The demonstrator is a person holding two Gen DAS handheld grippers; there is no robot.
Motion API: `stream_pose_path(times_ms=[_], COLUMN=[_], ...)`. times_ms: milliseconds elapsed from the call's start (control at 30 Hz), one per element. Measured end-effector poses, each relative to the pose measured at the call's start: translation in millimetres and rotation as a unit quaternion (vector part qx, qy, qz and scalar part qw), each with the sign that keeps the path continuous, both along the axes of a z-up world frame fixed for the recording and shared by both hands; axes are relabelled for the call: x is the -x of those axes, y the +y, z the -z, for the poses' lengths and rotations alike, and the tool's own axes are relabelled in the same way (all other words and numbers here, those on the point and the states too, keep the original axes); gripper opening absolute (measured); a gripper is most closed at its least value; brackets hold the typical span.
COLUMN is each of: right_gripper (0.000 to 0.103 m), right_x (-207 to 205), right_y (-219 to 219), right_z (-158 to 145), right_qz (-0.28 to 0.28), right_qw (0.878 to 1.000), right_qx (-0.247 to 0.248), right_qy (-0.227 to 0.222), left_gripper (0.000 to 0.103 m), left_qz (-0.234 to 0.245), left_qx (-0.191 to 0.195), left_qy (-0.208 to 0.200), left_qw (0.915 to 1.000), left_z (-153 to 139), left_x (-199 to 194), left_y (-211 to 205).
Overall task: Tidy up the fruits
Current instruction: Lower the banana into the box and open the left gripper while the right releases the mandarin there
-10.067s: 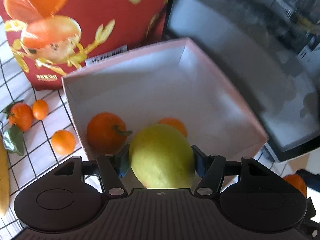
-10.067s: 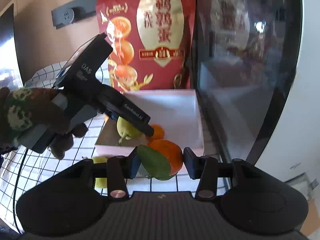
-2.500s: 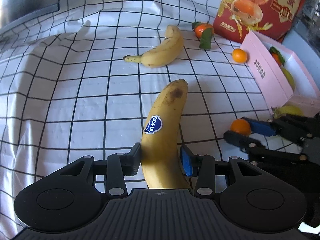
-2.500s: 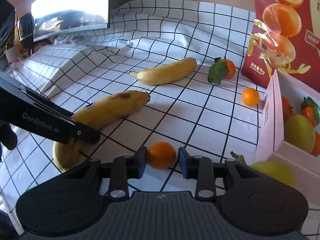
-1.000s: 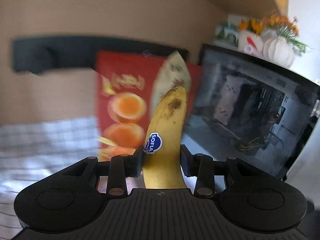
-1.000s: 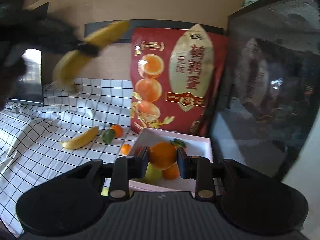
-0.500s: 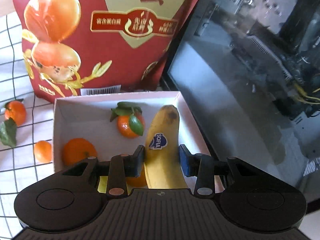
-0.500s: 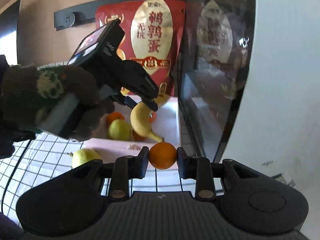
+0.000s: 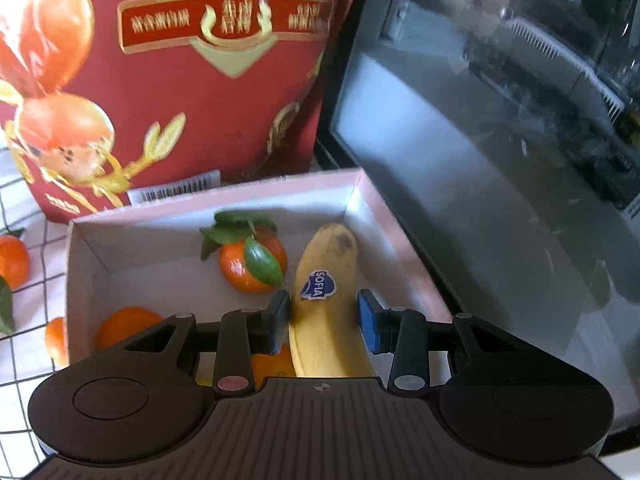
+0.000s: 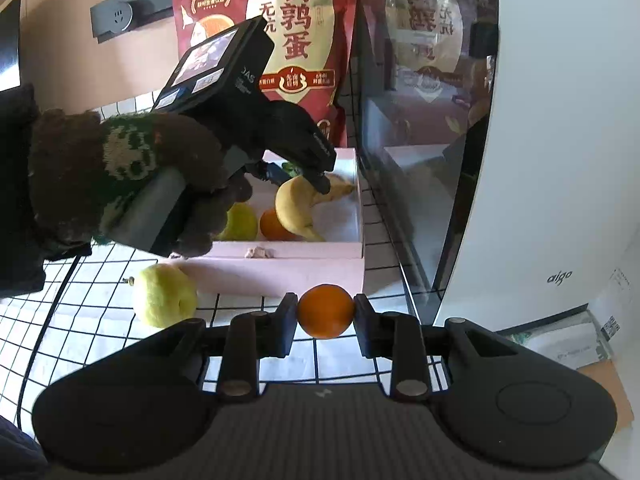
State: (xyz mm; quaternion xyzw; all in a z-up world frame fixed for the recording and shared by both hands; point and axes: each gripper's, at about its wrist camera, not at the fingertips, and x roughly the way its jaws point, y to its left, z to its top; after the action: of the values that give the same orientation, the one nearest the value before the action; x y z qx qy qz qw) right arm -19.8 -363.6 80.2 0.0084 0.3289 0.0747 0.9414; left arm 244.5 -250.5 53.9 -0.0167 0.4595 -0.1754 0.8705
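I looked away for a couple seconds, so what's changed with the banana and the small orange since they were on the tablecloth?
The left hand-held gripper lifted the banana into the pink box; the right hand-held gripper carried the small orange near the box front. Both stay gripped.

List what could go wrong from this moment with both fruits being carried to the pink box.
1. The banana held by the left gripper hangs over a leafy orange and other fruit; released here, it may land on them and roll.
2. The right gripper pinches a small round orange outside the pink box; a slip would send it rolling on the checked cloth.
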Motion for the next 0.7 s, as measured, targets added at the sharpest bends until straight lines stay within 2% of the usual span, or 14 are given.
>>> stream_pose_path(times_ms=[133, 200, 300, 333, 433, 567, 633, 700], right_gripper=[0.029, 0.029, 0.029, 0.029, 0.029, 0.029, 0.029, 0.029], right_x=[2.0, 2.5, 1.8, 1.0, -5.1, -20.1, -31.5, -46.8], right_y=[2.2, 1.7, 2.2, 2.5, 5.5, 15.6, 24.4, 35.1], right_z=[3.1, 4.0, 1.6, 0.1, -4.4, -14.8, -19.7, -21.6], right_qz=[0.0, 0.0, 0.002, 0.001, -0.005, -0.028, -0.044, -0.059], right_qw=[1.0, 1.0, 1.0, 1.0, 1.0, 0.999, 0.998, 0.998], right_qx=[0.002, 0.002, 0.004, 0.005, 0.012, 0.019, 0.022, 0.024], right_qy=[0.007, 0.009, 0.006, 0.003, -0.004, -0.019, -0.025, -0.025], left_gripper=[0.042, 0.041, 0.034, 0.028, 0.026, 0.026, 0.027, 0.027], left_qz=[0.017, 0.024, 0.033, 0.035, 0.033, 0.003, -0.021, -0.05], left_qx=[0.002, 0.017, 0.046, 0.053, 0.057, 0.103, 0.125, 0.126], left_qy=[-0.002, 0.011, 0.021, 0.017, -0.025, -0.07, -0.075, -0.069], left_qw=[0.9998, 0.9995, 0.9982, 0.9979, 0.9975, 0.9922, 0.9891, 0.9883], left_z=[-0.6, -1.4, -7.0, -10.9, -28.3, -54.8, -61.6, -61.7], left_x=[2.9, 4.4, 10.6, 14.2, 34.4, 71.0, 92.8, 114.2], left_y=[3.7, 8.5, 22.2, 27.6, 45.1, 86.4, 114.7, 142.7])
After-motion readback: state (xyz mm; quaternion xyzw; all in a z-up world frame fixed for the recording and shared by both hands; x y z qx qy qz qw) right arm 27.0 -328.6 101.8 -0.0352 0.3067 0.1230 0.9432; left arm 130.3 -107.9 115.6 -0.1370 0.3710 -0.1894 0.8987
